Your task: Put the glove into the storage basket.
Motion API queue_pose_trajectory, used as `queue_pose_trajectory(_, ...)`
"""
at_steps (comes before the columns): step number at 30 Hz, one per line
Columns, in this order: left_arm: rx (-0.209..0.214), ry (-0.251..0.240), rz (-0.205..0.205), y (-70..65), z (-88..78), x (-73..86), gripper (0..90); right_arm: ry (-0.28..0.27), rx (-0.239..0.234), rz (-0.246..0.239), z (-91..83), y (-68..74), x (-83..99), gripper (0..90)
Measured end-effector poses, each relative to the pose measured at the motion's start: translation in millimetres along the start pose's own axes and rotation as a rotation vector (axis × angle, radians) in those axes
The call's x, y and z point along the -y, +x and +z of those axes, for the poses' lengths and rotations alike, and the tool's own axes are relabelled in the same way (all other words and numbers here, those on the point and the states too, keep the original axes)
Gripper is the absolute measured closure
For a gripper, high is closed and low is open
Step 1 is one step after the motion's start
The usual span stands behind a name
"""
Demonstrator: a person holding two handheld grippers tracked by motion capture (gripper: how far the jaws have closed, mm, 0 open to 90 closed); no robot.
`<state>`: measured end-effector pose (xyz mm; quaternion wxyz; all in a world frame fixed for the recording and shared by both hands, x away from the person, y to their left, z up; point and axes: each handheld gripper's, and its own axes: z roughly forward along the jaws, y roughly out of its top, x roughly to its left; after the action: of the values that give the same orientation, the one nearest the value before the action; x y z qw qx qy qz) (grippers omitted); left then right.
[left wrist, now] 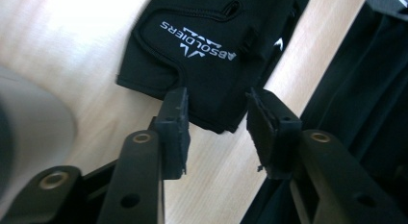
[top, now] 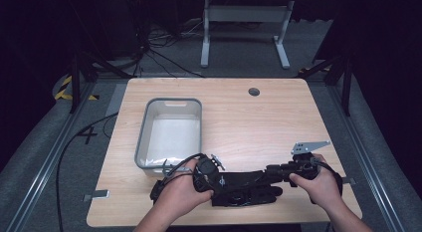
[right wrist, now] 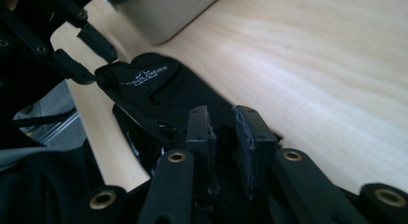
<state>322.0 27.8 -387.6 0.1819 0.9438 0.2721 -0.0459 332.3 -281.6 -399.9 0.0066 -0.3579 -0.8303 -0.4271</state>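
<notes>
A black glove (top: 244, 184) with white lettering lies flat near the table's front edge, between my two hands. In the left gripper view its printed cuff end (left wrist: 202, 36) lies just past my left gripper (left wrist: 216, 123), whose jaws stand apart with only the glove's edge between them and no pad pressing on it. My right gripper (right wrist: 222, 132) hovers low over the other end of the glove (right wrist: 154, 84); there is a narrow gap between its pads, which do not pinch the fabric. In the high view my left gripper (top: 226, 179) points right and my right gripper (top: 271, 173) points left.
A grey plastic bin (top: 144, 127) stands on the wooden table (top: 259, 122) just beyond my left hand, and its wall (right wrist: 163, 17) shows at the top of the right gripper view. A cable loops off the left gripper. The table's front edge is close behind both hands.
</notes>
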Motion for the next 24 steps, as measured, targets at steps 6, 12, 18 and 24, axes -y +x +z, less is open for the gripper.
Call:
queue_pose_trajectory(6, 0.000, -0.007, 0.013, -3.9, -2.4, -0.4, 55.7, 0.038, -0.023, 0.005, -1.6, 5.7, 8.1, 69.0)
queue_pose_trajectory(12, -0.012, -0.067, -0.002, -2.2, -8.0, -0.1, 56.0, 0.019, -0.021, -0.005, -8.6, 7.9, 7.5, 68.5)
queue_pose_trajectory(18, -0.021, -0.134, 0.011, -3.5, -6.4, -3.3, 60.6, 0.051, -0.008, -0.010, -7.7, 7.1, 11.1, 71.7)
queue_pose_trajectory(24, -0.011, -0.140, 0.037, -6.7, 3.7, -8.6, 65.0, 0.133, -0.015, -0.038, 0.2, 11.0, 21.5, 78.3)
